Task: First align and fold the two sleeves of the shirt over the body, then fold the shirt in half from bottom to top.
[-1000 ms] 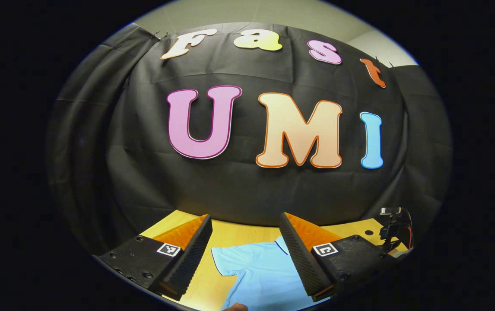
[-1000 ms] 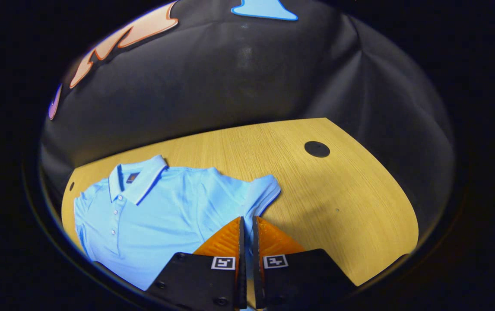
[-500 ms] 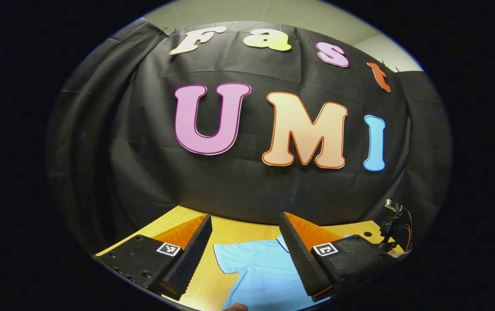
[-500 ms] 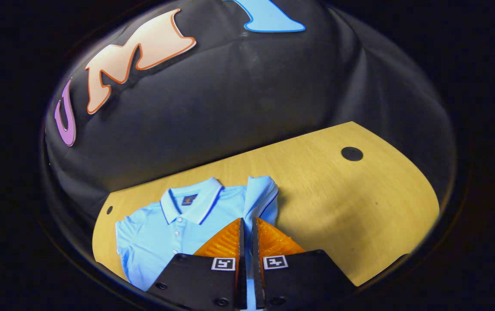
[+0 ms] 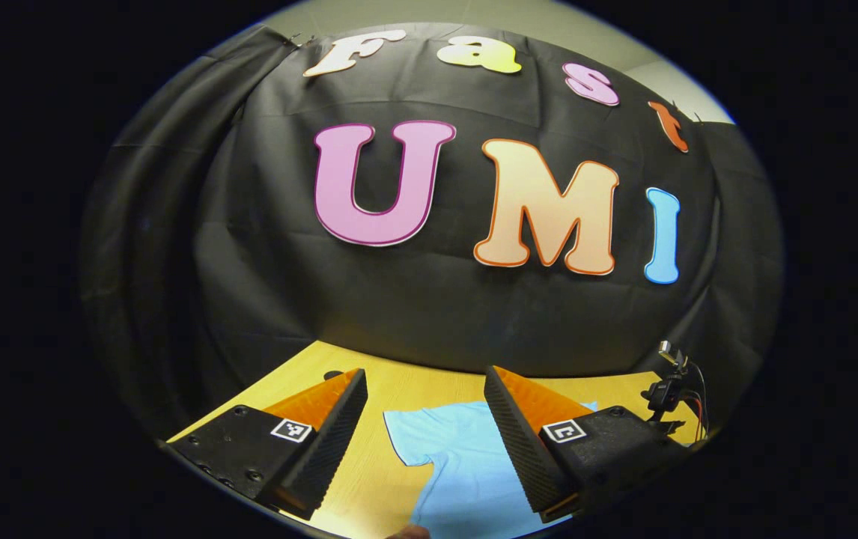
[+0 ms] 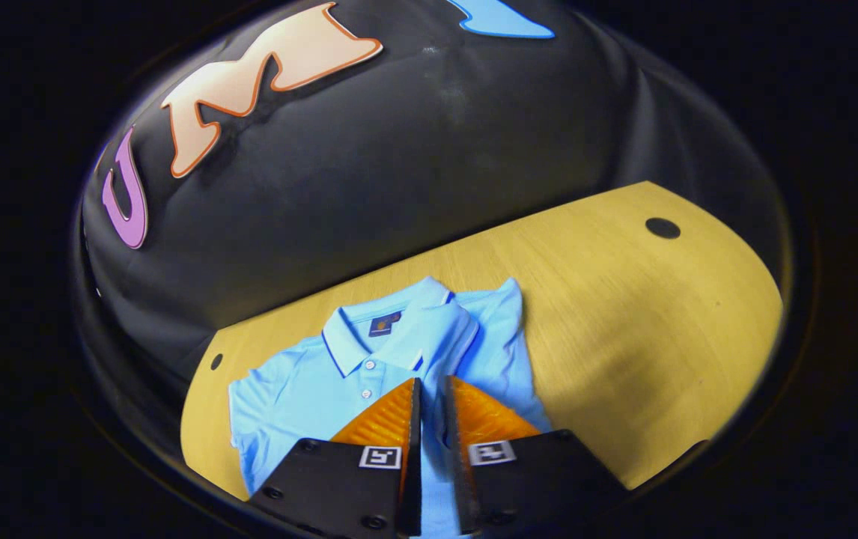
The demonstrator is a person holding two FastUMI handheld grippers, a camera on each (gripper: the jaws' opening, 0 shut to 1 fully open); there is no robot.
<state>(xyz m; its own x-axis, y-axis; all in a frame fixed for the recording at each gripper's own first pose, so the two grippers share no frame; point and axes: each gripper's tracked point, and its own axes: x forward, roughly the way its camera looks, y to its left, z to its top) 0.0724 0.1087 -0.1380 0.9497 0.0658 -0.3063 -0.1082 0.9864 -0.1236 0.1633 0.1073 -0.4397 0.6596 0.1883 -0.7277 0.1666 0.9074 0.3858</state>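
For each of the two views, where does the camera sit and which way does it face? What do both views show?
Left gripper view: rides on the left tongs, faces the booth wall; its open fingers frame the shirt.
Right gripper view: rides on the right tongs, looks down at the table; its fingers nearly closed over the shirt's folded sleeve.
Shared: the shirt, the table, the wall.

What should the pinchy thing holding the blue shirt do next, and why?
Probably lower and open. The right gripper is pinching the shirt, and its sleeve already lies folded over by the collar. The left gripper waits open above the other sleeve.
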